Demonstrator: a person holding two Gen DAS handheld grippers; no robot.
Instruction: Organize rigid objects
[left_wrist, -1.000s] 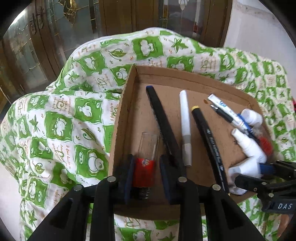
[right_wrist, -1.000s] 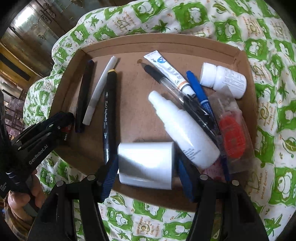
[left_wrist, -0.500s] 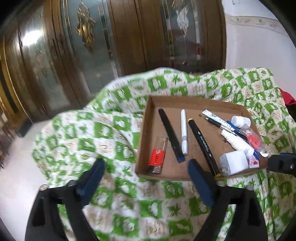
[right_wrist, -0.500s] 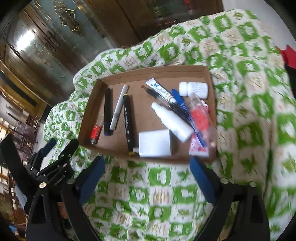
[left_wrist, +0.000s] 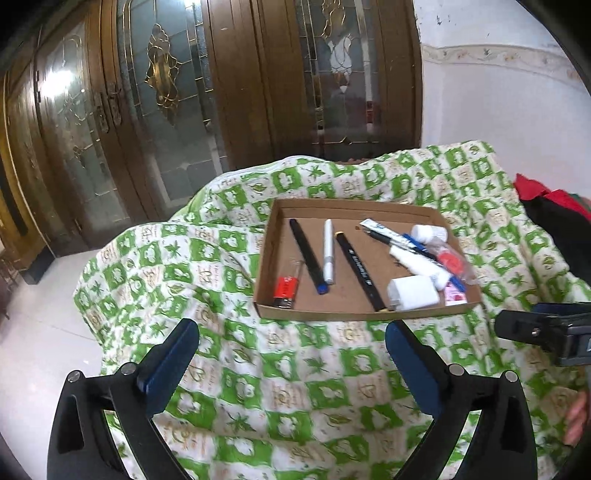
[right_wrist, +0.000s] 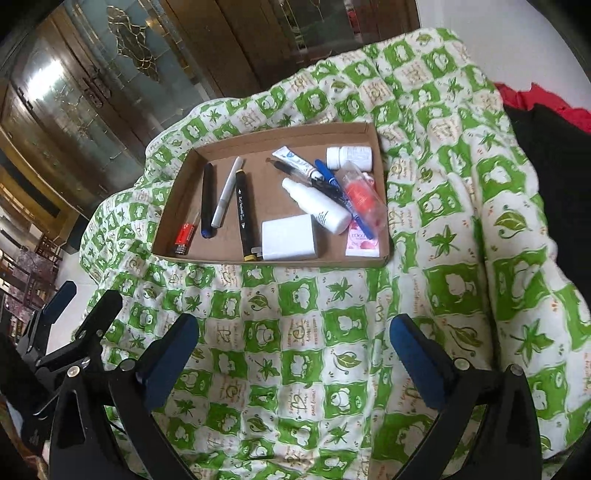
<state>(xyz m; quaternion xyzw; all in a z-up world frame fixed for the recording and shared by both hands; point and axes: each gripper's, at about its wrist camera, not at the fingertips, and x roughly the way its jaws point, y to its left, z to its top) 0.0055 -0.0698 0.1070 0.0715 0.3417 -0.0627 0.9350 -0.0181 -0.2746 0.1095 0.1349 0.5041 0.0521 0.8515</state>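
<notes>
A shallow cardboard tray (left_wrist: 369, 315) (right_wrist: 280, 263) lies on a green-and-white quilt. Inside it, at the near left corner, is a red lighter (left_wrist: 286, 288) (right_wrist: 185, 236). A white block (left_wrist: 413, 293) (right_wrist: 290, 238) lies by the front wall, and pens, markers and a white bottle (right_wrist: 317, 205) lie between and behind them. My left gripper (left_wrist: 291, 336) (right_wrist: 83, 301) hovers over the quilt short of the tray. Its jaws are opening wide and hold nothing. My right gripper (right_wrist: 293, 328) is likewise back from the tray, its jaws opening and empty.
The quilt (right_wrist: 332, 369) drapes over a raised, rounded surface and falls away at the left to a white tiled floor (left_wrist: 40, 332). Wooden doors with glass panes (left_wrist: 166, 92) stand behind. Red and black cloth (right_wrist: 546, 129) lies at the right. A hand (left_wrist: 576, 417) shows at the right edge.
The left gripper let go of the red lighter and the right let go of the white block. Both opened wide and drew back and up from the tray.
</notes>
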